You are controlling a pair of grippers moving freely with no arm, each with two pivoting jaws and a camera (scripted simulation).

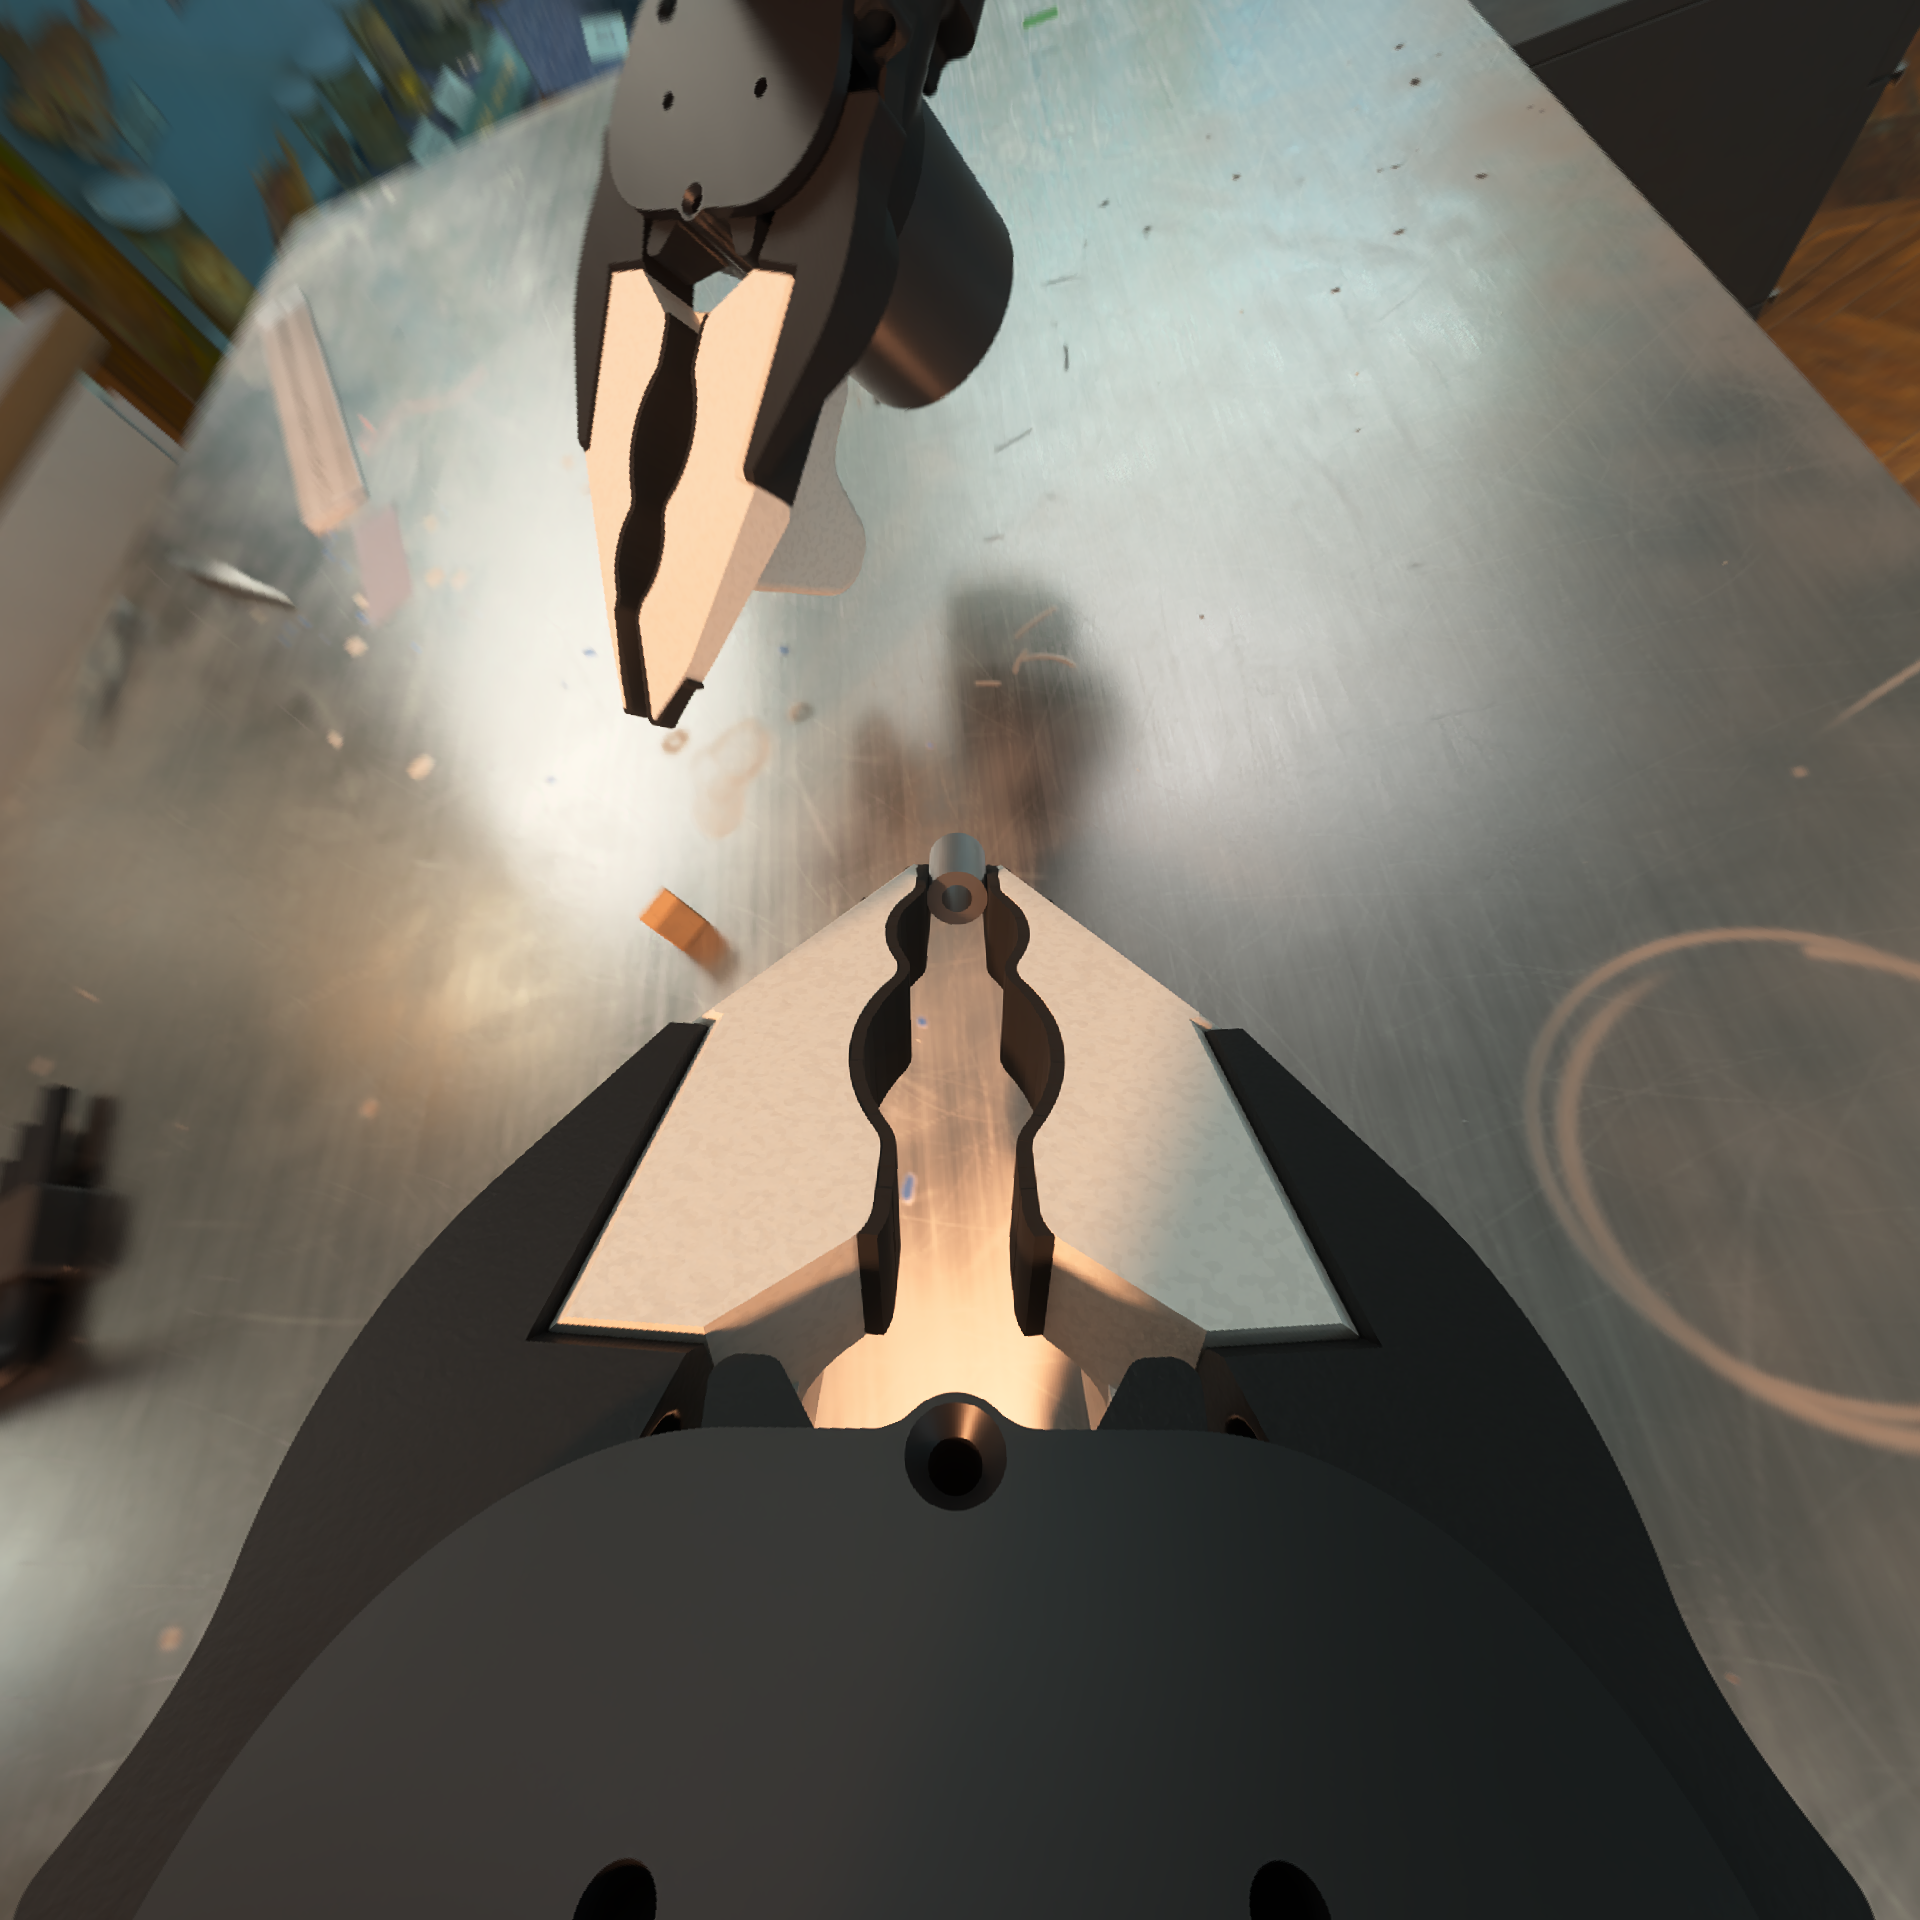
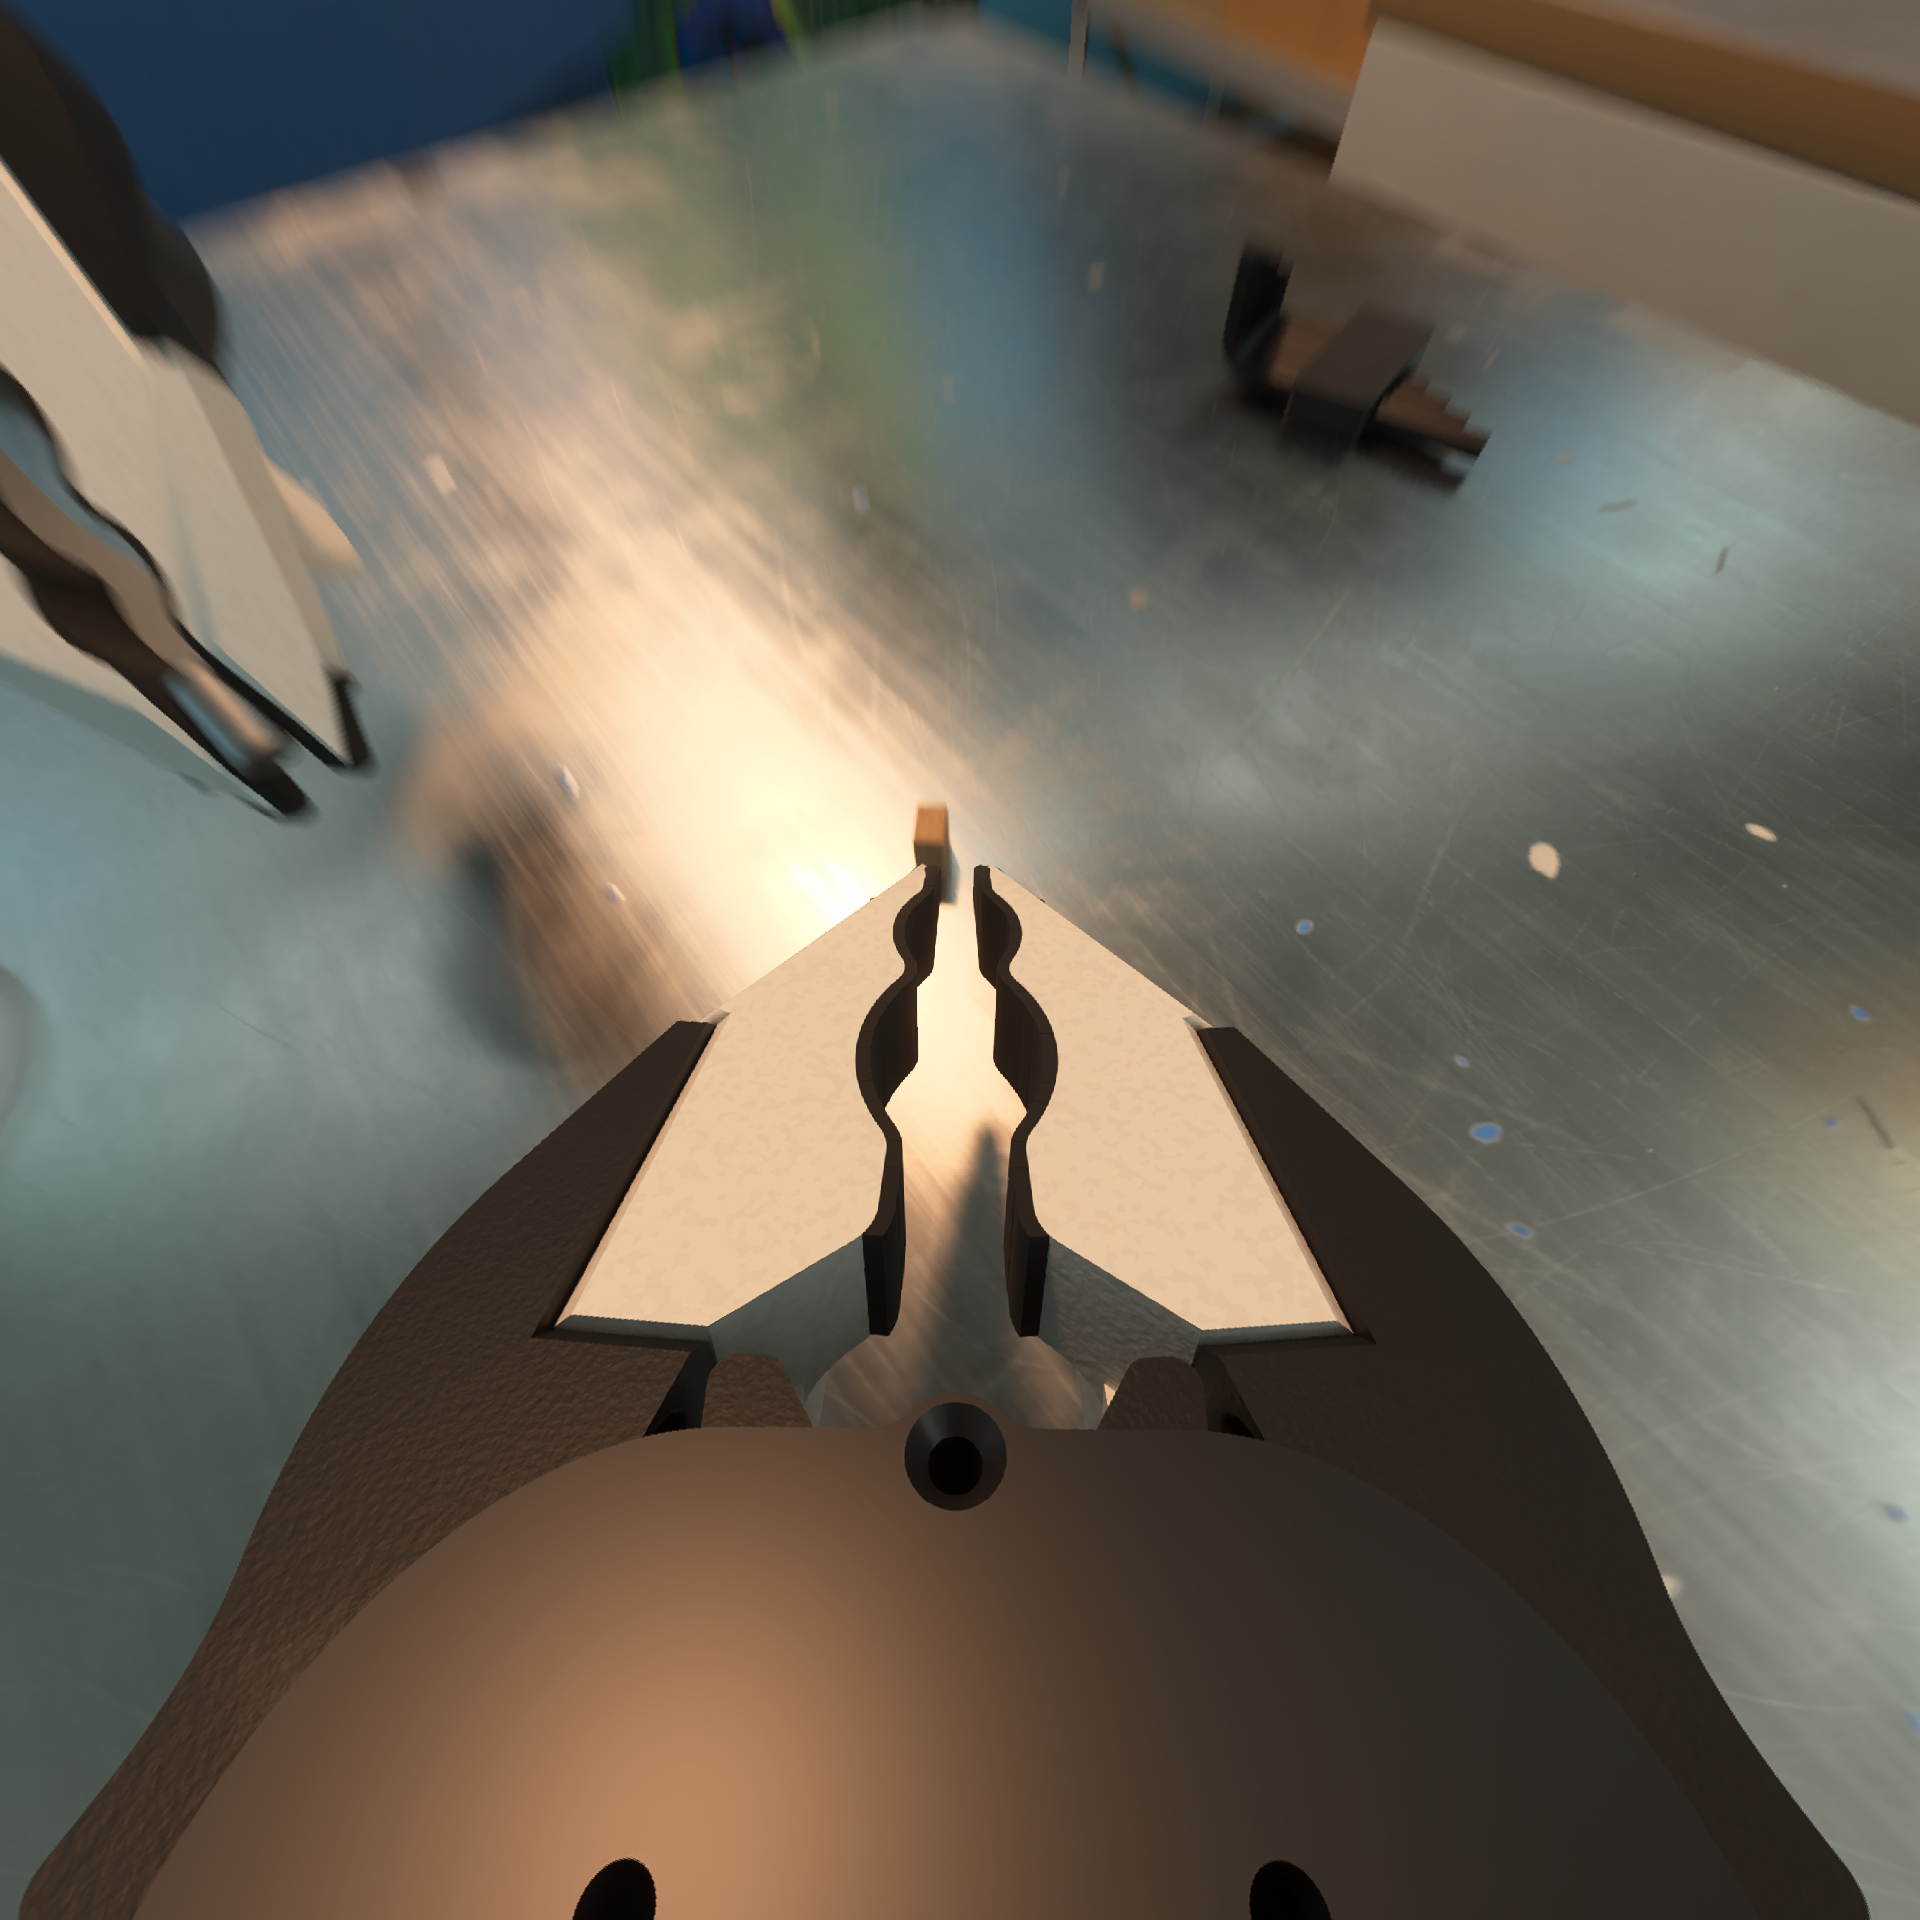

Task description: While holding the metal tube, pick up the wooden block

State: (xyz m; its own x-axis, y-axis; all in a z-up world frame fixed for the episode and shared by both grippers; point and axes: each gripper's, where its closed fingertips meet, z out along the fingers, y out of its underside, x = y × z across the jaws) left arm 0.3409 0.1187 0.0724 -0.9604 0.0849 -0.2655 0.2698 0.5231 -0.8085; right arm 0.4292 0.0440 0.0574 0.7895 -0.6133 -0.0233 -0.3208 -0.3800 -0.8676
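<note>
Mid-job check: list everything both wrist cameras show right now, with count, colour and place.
metal tube: 1, grey, pinched at the left gripper's tips, off the table
wooden block: 1, orange-brown, lying on the table, just ahead of the right gripper's tips
table: 1, scratched silver metal, under everything
dark object: 1, black-brown, blurred, far table edge; kind unclear
pale slab: 1, pinkish-white, blurred, table edge
left gripper: 1, black with cream pads, shut on tube
right gripper: 1, slightly open, empty

place: workshop
surface: scratched, speckled metal bench top [image 1: 1351,520] filling both views
clutter: small chips and shavings; blurred dark tool-like object [image 2: 1351,384] upper right of right wrist view
background: blue wall [image 2: 364,94], upper left
</note>
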